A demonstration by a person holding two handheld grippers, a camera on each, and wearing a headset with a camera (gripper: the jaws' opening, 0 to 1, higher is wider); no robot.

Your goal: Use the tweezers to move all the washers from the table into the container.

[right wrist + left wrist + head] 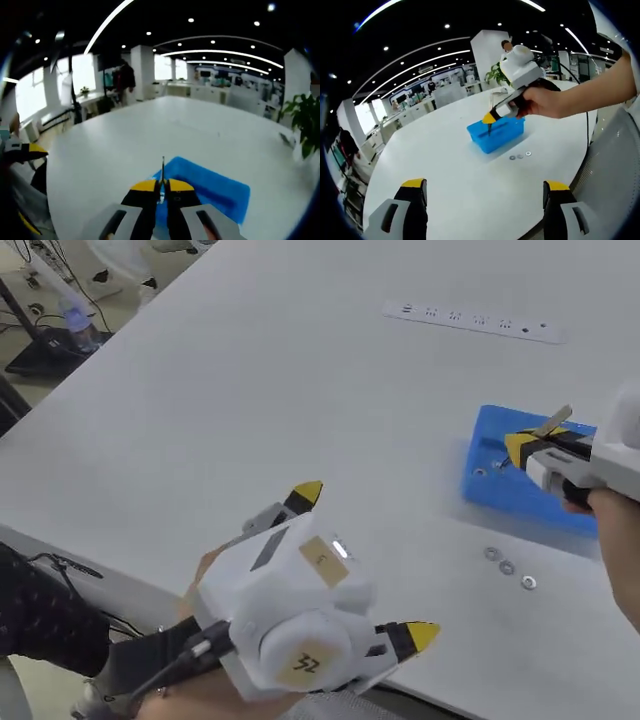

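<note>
The blue container (520, 490) (497, 136) (215, 190) lies on the white table, right of centre. Three washers (507, 567) (520, 156) lie in a short row on the table just in front of it. A small ring that looks like a washer (480, 473) rests inside the container. My right gripper (518, 446) (490, 118) (161, 186) is shut on the tweezers (553, 422) (162, 170), whose tip (489, 131) points down over the container. Whether the tip holds a washer is too small to tell. My left gripper (363, 563) (484, 187) is open and holds nothing near the table's front edge.
A white power strip (470, 320) lies at the far side of the table. The table's front-left edge (90, 565) runs close to my left gripper. A chair back (615, 175) stands at the right.
</note>
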